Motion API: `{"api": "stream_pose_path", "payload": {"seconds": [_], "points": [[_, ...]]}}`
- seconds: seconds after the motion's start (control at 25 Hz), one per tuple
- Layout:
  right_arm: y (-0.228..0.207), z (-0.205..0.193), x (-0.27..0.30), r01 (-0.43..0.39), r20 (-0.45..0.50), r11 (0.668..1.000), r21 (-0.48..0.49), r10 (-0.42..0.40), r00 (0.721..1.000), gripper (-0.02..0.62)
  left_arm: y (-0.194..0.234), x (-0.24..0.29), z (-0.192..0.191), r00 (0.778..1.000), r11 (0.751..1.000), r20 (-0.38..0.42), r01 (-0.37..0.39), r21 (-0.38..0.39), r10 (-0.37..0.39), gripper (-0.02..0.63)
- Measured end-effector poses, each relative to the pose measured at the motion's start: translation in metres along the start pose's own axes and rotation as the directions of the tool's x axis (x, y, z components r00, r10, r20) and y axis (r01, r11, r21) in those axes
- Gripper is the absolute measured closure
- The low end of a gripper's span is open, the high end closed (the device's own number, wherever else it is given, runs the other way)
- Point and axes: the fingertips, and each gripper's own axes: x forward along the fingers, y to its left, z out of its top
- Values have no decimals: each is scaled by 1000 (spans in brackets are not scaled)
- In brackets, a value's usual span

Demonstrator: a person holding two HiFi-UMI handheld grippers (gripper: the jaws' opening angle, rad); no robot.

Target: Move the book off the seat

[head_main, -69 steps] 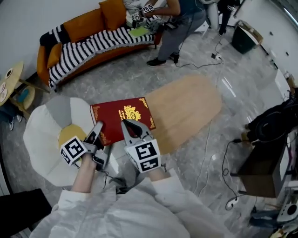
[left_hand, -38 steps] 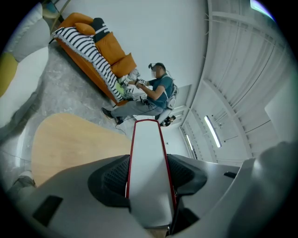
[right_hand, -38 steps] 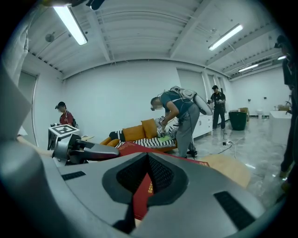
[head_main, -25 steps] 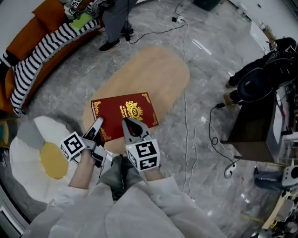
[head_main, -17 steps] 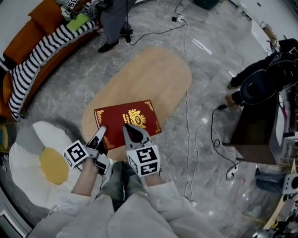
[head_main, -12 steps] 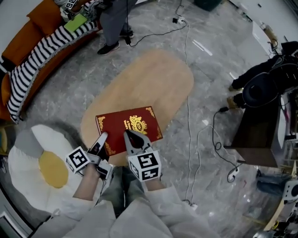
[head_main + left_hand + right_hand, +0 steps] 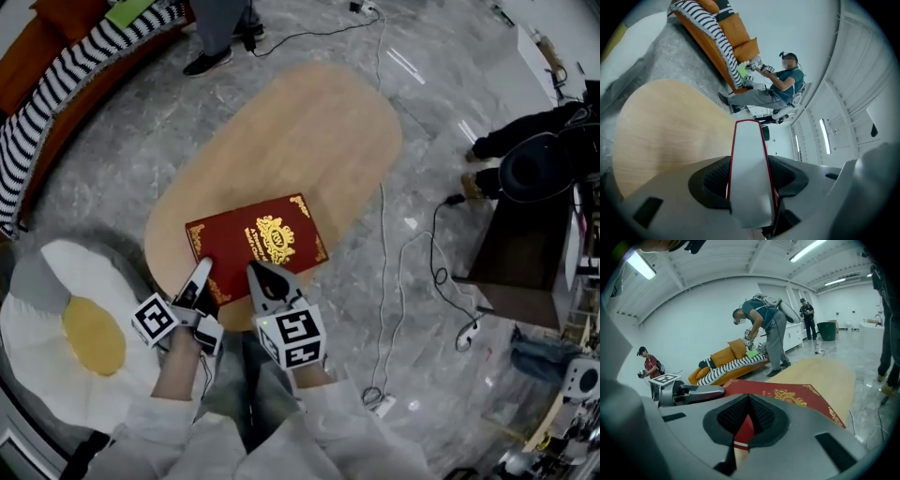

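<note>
A dark red book point(image 7: 255, 242) with gold ornament hangs flat and low over the near end of an oval wooden table point(image 7: 309, 131). Whether it touches the wood I cannot tell. My left gripper point(image 7: 201, 276) is shut on its near left edge, and my right gripper point(image 7: 260, 275) is shut on its near edge beside it. In the left gripper view the book point(image 7: 749, 159) shows edge-on between the dark pads, white pages framed in red. In the right gripper view the red cover point(image 7: 787, 394) spreads ahead above the table point(image 7: 829, 373). The white egg-shaped seat point(image 7: 37, 281) with a yellow cushion point(image 7: 92, 335) lies at the left.
An orange sofa point(image 7: 37, 37) with a striped throw stands at the far left, a person point(image 7: 220, 28) beside it. Cables point(image 7: 394, 309) trail over the marble floor right of the table. A dark cabinet point(image 7: 525, 234) stands at the right. Other people point(image 7: 764, 329) stand beyond the table.
Both grippers have carried the book from beside the seat out over the table and sunk with it toward the wood. Both grips hold as before.
</note>
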Motion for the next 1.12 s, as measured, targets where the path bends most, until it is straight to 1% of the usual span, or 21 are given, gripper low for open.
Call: {"api": "stream_pose_path", "payload": {"seconds": [0.12, 0.24, 0.4, 0.64, 0.8, 0.92, 1.04, 1.12], "points": [[-8, -21, 12, 16, -8, 1000, 27, -15, 1000, 584, 25, 5, -2, 1000, 1000, 20, 4, -30, -4, 357], [-17, -35, 24, 21, -10, 999, 41, -21, 1000, 584, 49, 10, -5, 1000, 999, 27, -4, -37, 5, 357], [-24, -48, 37, 9, -19, 996, 87, -7, 1000, 584, 79, 18, -6, 998, 998, 28, -46, -48, 47, 357], [-37, -65, 46, 26, -36, 991, 129, -21, 999, 583, 96, 28, -11, 998, 997, 18, -57, -59, 58, 357], [-35, -78, 51, 27, -40, 984, 177, -20, 999, 584, 108, 31, -15, 999, 996, 8, -51, -80, 51, 357], [-30, -84, 53, 22, -39, 982, 187, -14, 999, 584, 119, 30, -17, 999, 995, -11, -43, -87, 42, 357], [-29, -94, 51, 23, -37, 974, 227, -15, 999, 584, 132, 26, -27, 997, 989, -67, -44, -143, 35, 357], [-31, -98, 52, 28, -36, 968, 251, -19, 999, 584, 137, 26, -31, 995, 987, -90, -45, -153, 31, 357]]}}
